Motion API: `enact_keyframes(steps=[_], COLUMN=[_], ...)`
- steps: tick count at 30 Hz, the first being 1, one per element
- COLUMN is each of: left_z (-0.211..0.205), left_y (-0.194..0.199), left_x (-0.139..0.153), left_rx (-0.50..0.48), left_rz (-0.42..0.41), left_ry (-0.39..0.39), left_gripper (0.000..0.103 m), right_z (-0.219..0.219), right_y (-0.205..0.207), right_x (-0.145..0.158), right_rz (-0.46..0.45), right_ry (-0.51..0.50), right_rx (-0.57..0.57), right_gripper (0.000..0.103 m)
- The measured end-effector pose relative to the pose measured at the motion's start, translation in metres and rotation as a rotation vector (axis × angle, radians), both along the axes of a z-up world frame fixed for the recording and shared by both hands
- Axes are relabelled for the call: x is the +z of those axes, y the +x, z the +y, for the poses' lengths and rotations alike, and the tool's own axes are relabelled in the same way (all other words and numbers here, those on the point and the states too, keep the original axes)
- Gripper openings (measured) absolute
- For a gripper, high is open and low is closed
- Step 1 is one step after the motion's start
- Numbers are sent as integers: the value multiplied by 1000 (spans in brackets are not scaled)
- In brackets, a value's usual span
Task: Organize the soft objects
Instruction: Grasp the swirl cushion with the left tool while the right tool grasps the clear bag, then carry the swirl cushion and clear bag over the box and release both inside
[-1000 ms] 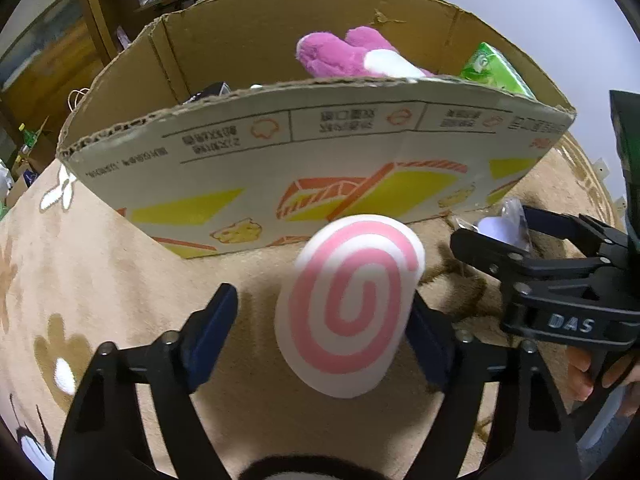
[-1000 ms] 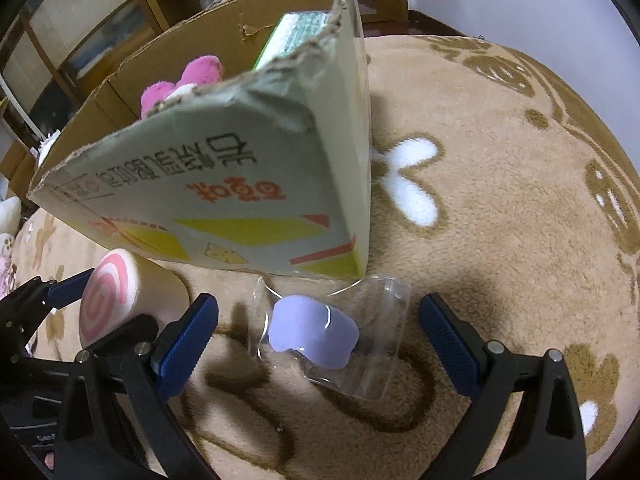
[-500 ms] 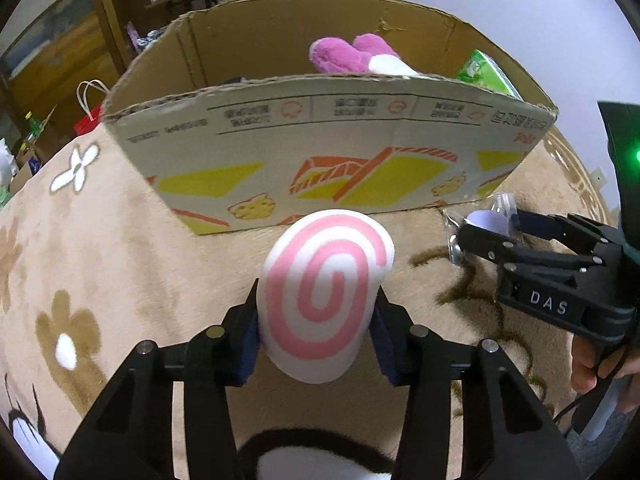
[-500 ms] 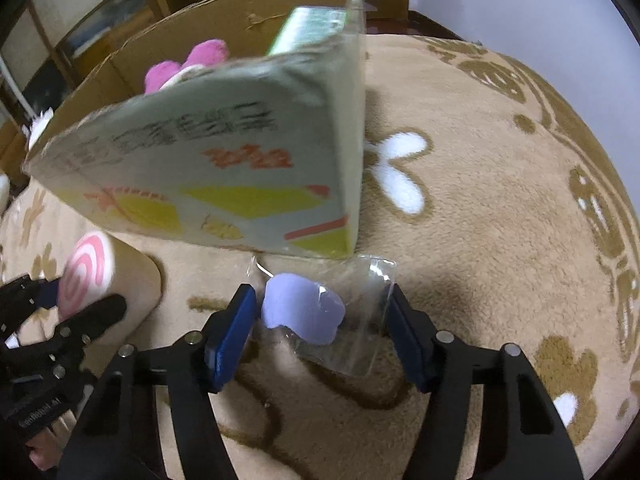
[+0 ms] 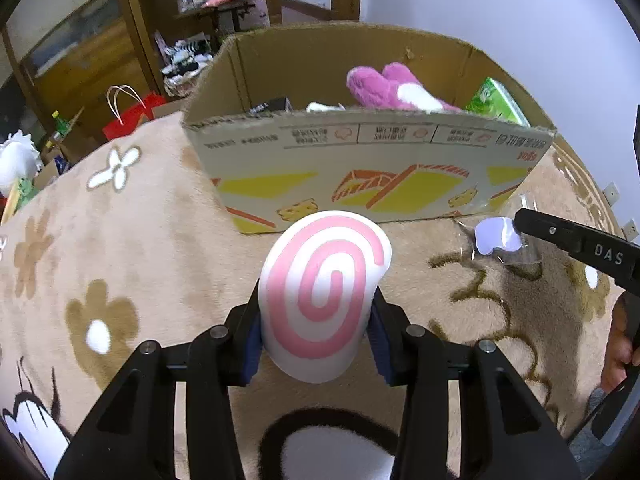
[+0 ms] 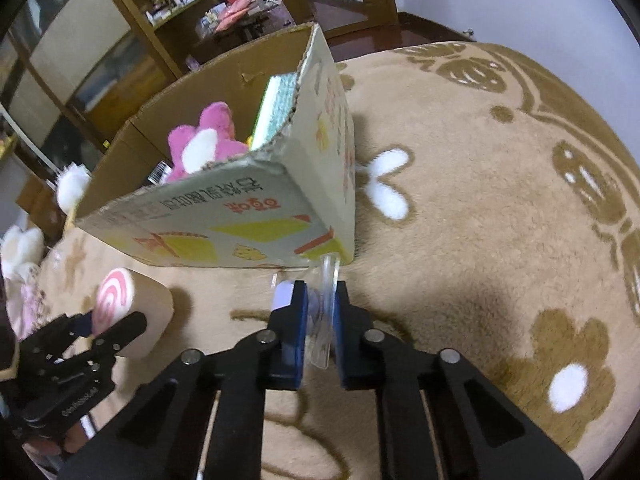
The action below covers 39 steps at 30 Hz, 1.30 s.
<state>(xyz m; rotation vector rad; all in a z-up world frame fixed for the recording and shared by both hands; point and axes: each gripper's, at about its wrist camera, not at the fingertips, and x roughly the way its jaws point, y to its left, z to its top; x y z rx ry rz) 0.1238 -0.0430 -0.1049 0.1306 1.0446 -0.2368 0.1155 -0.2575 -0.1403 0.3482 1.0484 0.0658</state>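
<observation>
My left gripper (image 5: 316,320) is shut on a soft white roll with a pink spiral face (image 5: 324,292), held above the rug in front of the cardboard box (image 5: 360,168). The roll also shows in the right wrist view (image 6: 128,304). My right gripper (image 6: 320,304) is shut on a clear plastic bag with a pale purple soft piece inside (image 6: 322,300), near the box's front corner. The bag also shows in the left wrist view (image 5: 498,236). Inside the box (image 6: 256,204) lie a pink plush toy (image 5: 388,88) and a green pack (image 5: 496,104).
A beige rug with brown and white flower shapes (image 6: 480,220) covers the floor. Wooden shelves with clutter (image 5: 180,20) stand behind the box. A red bag (image 5: 128,116) and white plush toys (image 6: 20,248) lie off the rug's left edge.
Both grippers have closed: the left onto the spiral roll, the right onto the clear bag. Both have lifted and drawn back a little from the box.
</observation>
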Motion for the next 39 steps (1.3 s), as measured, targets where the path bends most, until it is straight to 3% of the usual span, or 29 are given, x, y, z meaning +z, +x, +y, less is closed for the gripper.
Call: enact_keyframes(steps=[12,23,29,34,39], left_z=[6,4,-1,-5,-6], left_y=[-29,-26,-1,20,37], left_x=[55,95,93,90,80], left_rx=[35,1,-8,2,9], left_rz=[-197,-387,-411,-435,-407], left_ry=[-16,43,71,40,6], left_gripper=[43,43,43,43,44], right_z=[20,28,31,32,33], right_y=[-28,-48,-36,-21,-5], right_x=[66,125,125,119,115], right_rz=[-199,-399,-451,-475,-490], right_ry=[-77,-107,-130,-120,-119], right_rx=[76,95,100,100,104], right_gripper=[5,5,5,5,5])
